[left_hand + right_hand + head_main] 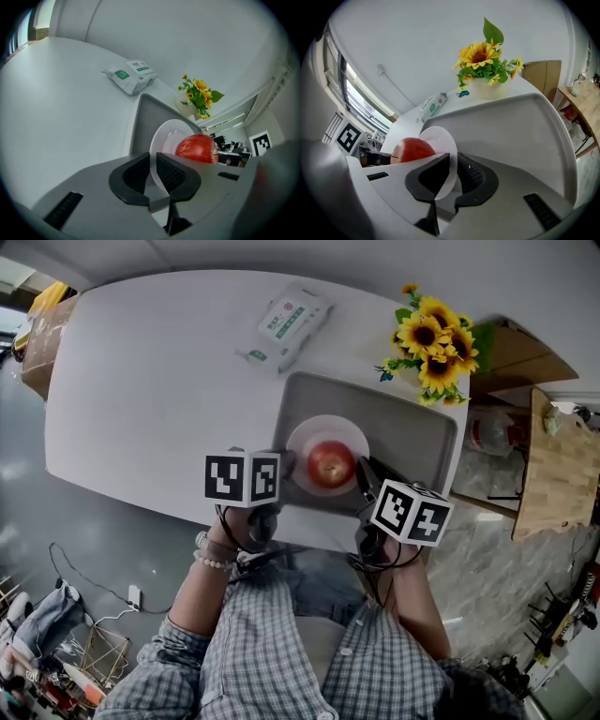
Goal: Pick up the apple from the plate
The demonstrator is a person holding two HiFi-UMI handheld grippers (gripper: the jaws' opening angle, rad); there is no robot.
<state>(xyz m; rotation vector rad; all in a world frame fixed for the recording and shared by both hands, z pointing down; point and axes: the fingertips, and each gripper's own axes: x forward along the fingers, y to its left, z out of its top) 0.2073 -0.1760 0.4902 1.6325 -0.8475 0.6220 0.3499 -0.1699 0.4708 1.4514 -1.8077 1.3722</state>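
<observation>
A red apple [330, 465] sits on a small white plate [328, 432], which is over a grey tray [412, 427] on the white table. My left gripper [286, 467] is at the plate's left rim. In the left gripper view the plate's rim [161, 140] runs between the jaws of that gripper [153, 164], with the apple [197, 147] just beyond. My right gripper [364, 480] is at the plate's near right rim. In the right gripper view its jaws [453, 165] are pinched on the plate's edge [440, 140], and the apple [412, 150] lies to their left.
A green and white pack of wipes [286, 324] lies on the table beyond the tray. A pot of sunflowers [431, 343] stands at the tray's far right corner. Beyond the table's right edge are a cardboard box [516, 352] and a wooden board [562, 465].
</observation>
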